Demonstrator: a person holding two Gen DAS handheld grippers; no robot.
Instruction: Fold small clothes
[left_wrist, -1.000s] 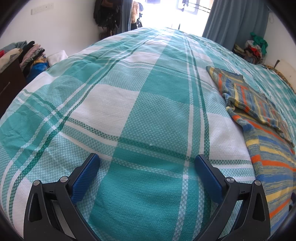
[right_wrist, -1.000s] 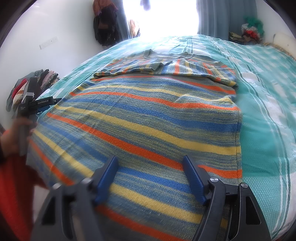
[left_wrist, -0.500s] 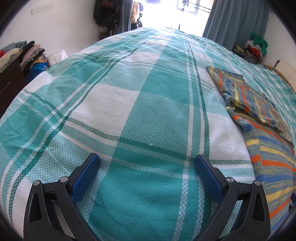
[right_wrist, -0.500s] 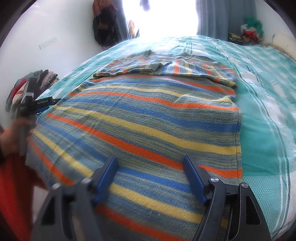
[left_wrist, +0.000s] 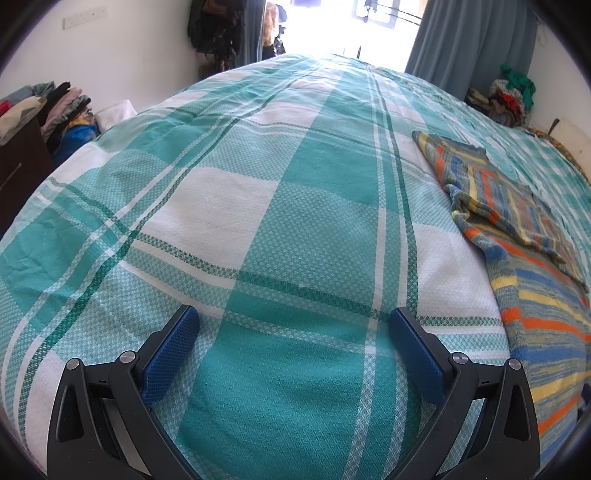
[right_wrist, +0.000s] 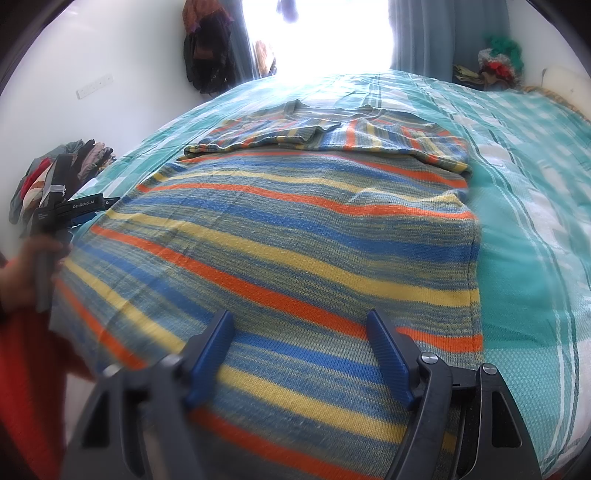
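One striped sweater flat on bedspread; two hand-held grippers, left and right, spread wide, empty.

Black claw frames, blue textured pads, silver screws, "GenRobot.AI" lettering, bare hand, red sleeve

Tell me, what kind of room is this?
Most likely a home bedroom. A bed with a green checked bedspread fills the view, a striped sweater is spread on it, and clothes are piled by the wall near a curtained window.
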